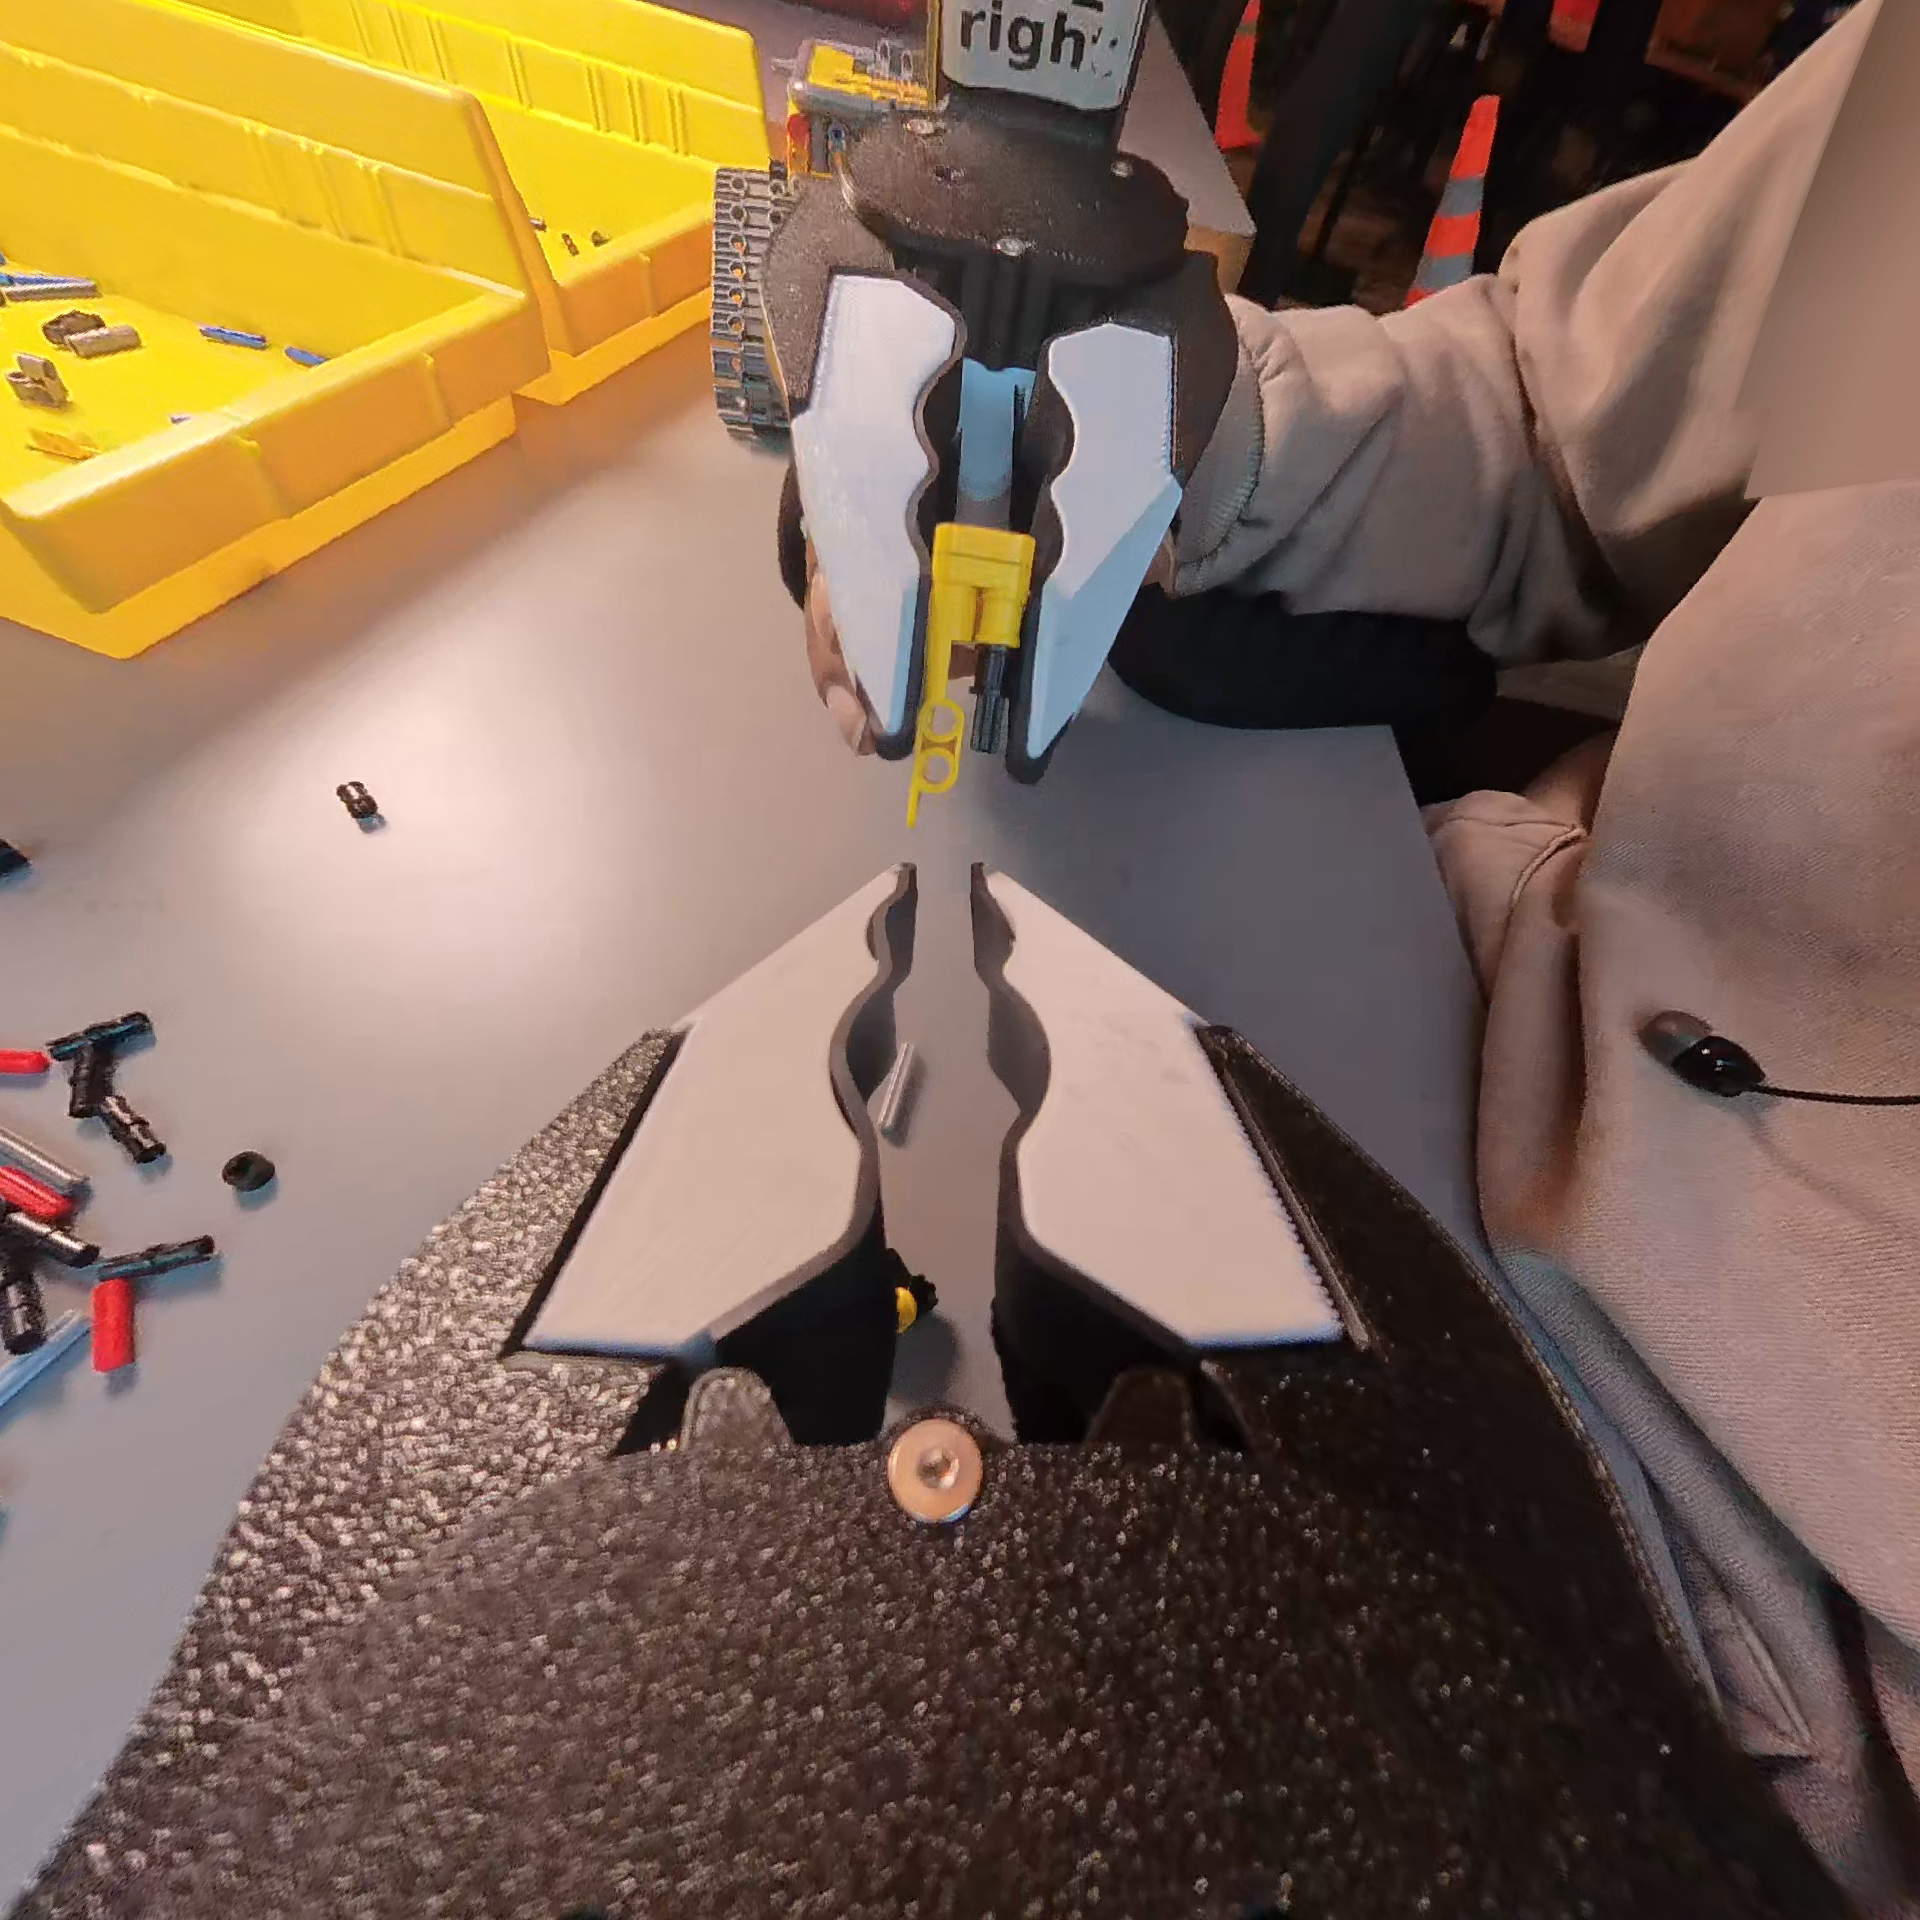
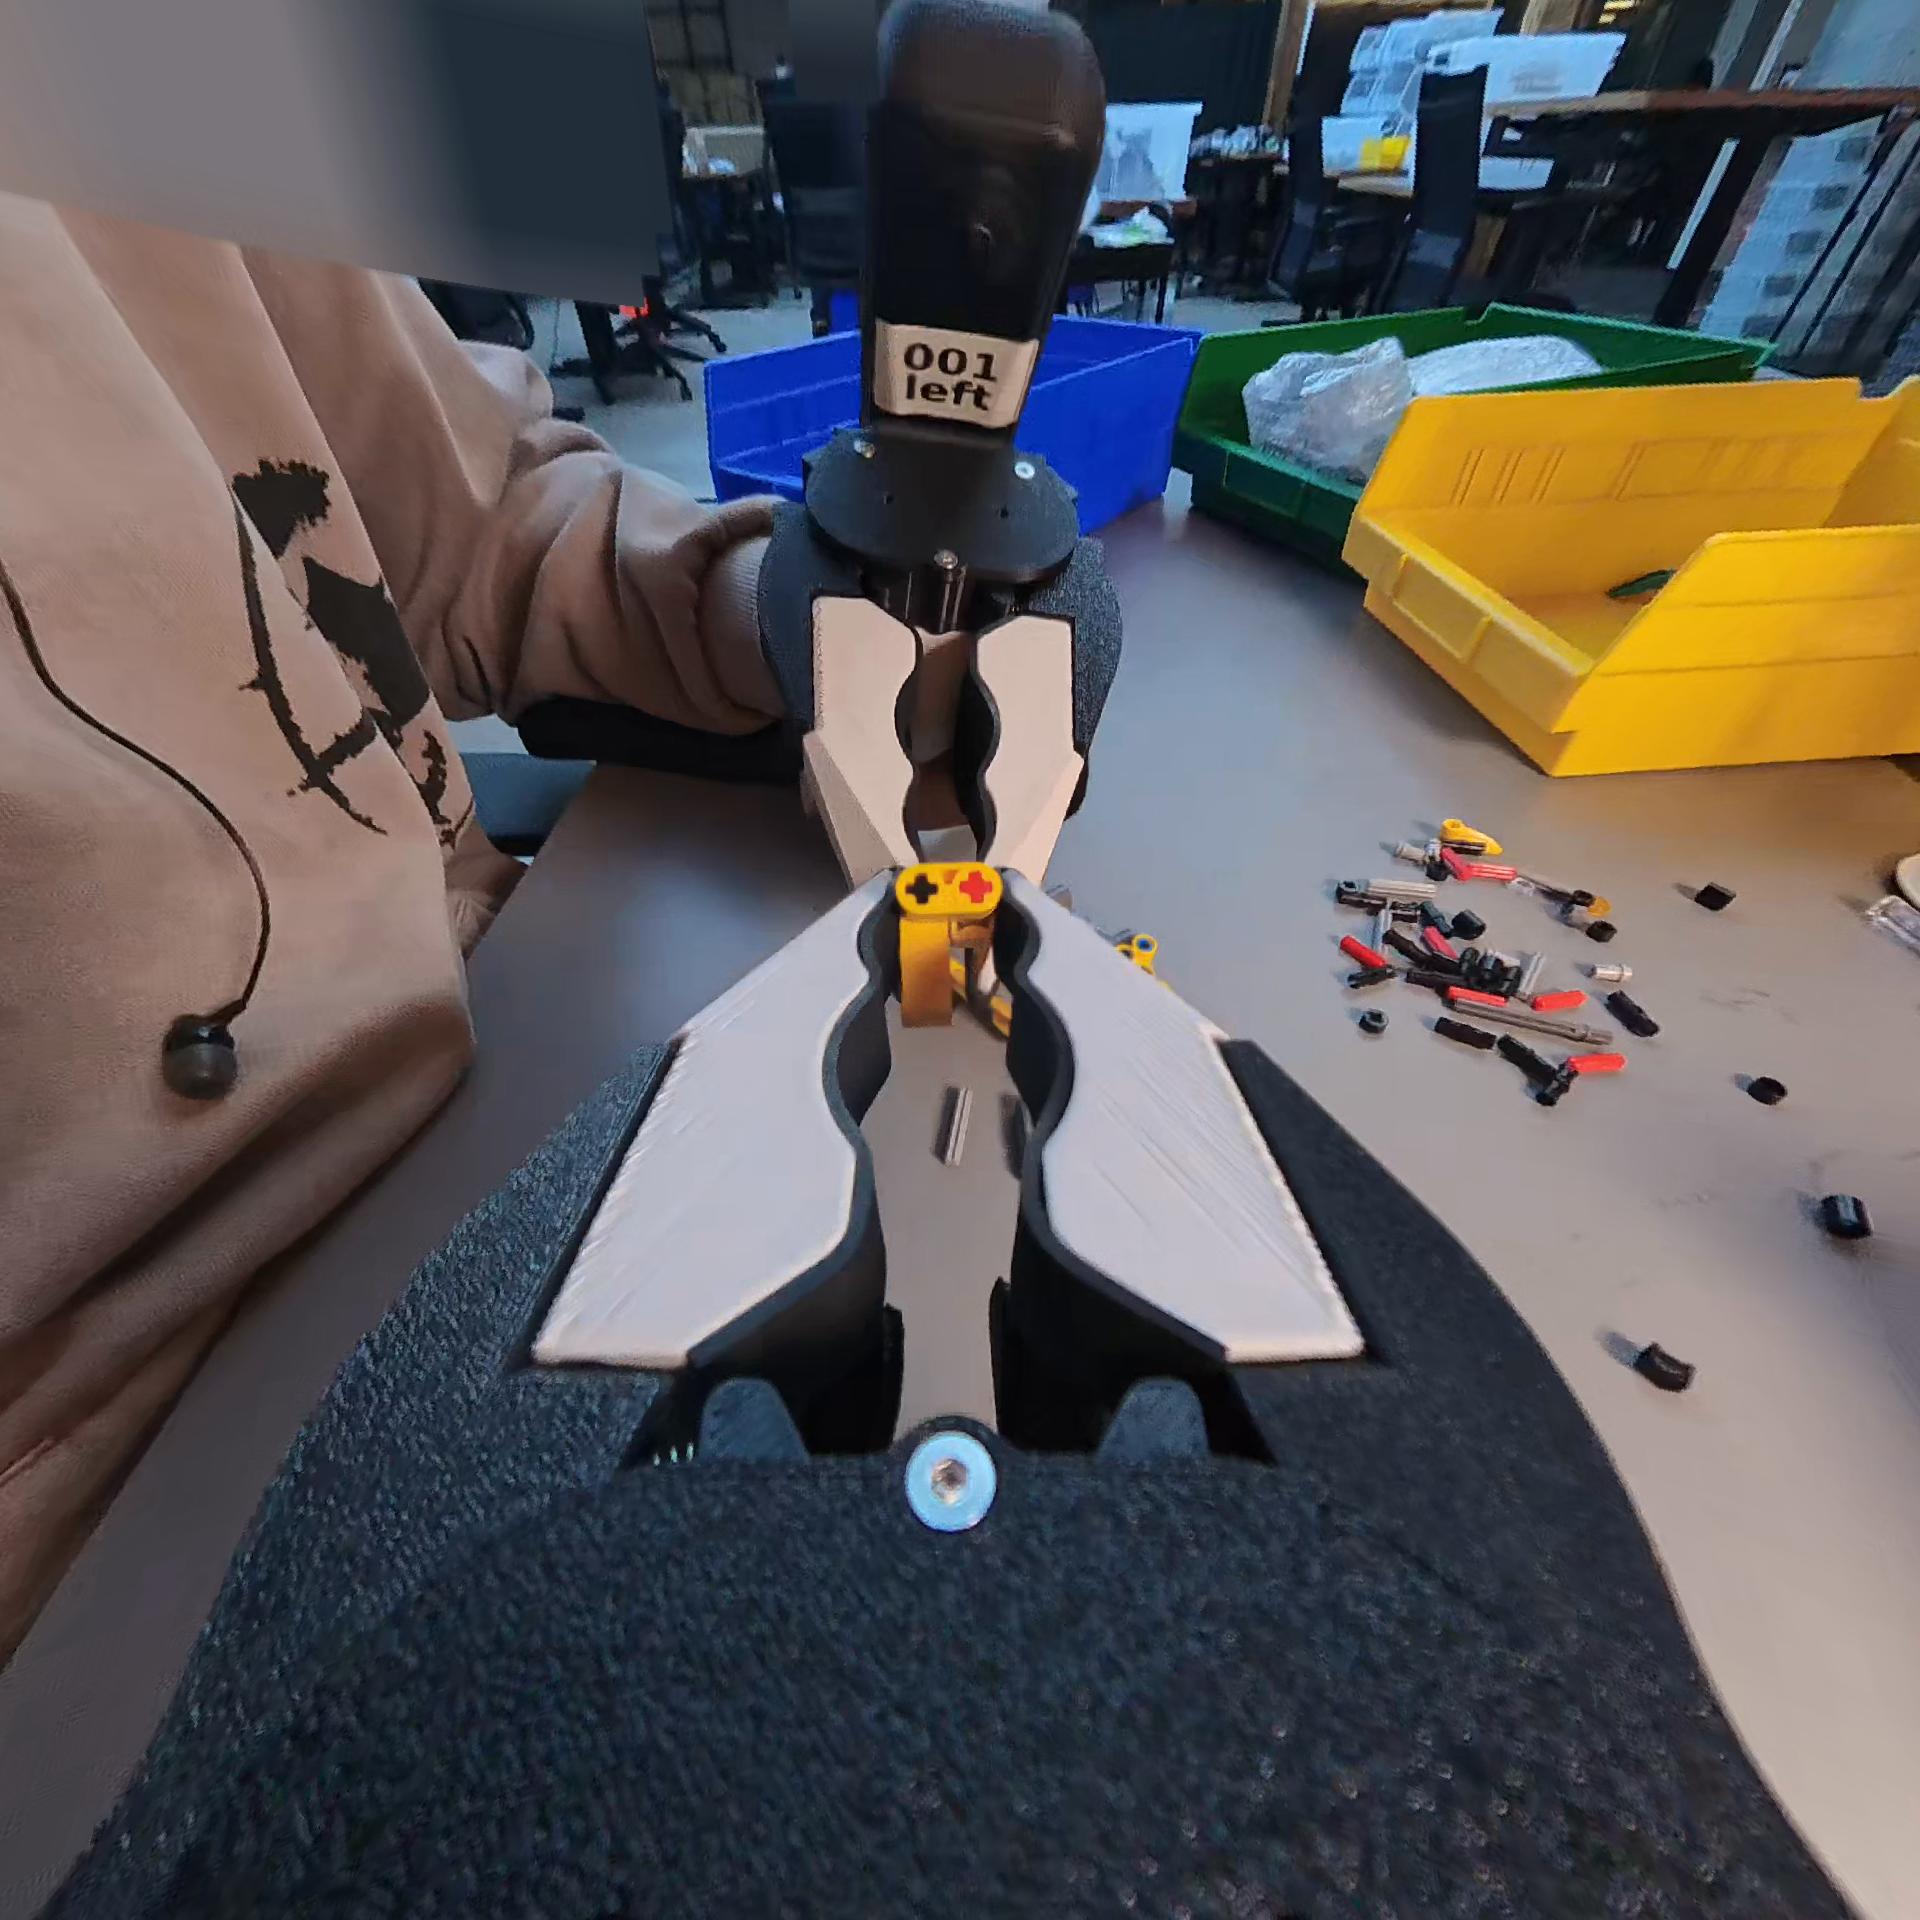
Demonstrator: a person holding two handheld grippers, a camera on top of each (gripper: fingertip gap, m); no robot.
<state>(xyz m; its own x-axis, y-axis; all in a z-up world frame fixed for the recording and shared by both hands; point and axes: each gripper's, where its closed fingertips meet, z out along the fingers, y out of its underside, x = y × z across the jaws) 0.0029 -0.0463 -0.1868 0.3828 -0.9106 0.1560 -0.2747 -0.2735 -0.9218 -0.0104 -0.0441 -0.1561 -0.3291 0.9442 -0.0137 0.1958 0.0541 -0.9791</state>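
Yellow connector piece [image 2: 948,891], with black pin and thin yellow lever hanging off it, pinched between tips of right gripper [image 2: 948,904], held above grey table [image 1: 520,727]. Left gripper [image 1: 943,873] faces it tip to tip, just apart, jaws slightly parted, holding nothing. Loose black, red, grey pins [image 2: 1486,966] scattered on table, well apart. Yellow bins [image 1: 312,260] and tracked model [image 1: 743,301] behind. Small grey axle [image 1: 896,1091] lies on table beneath.
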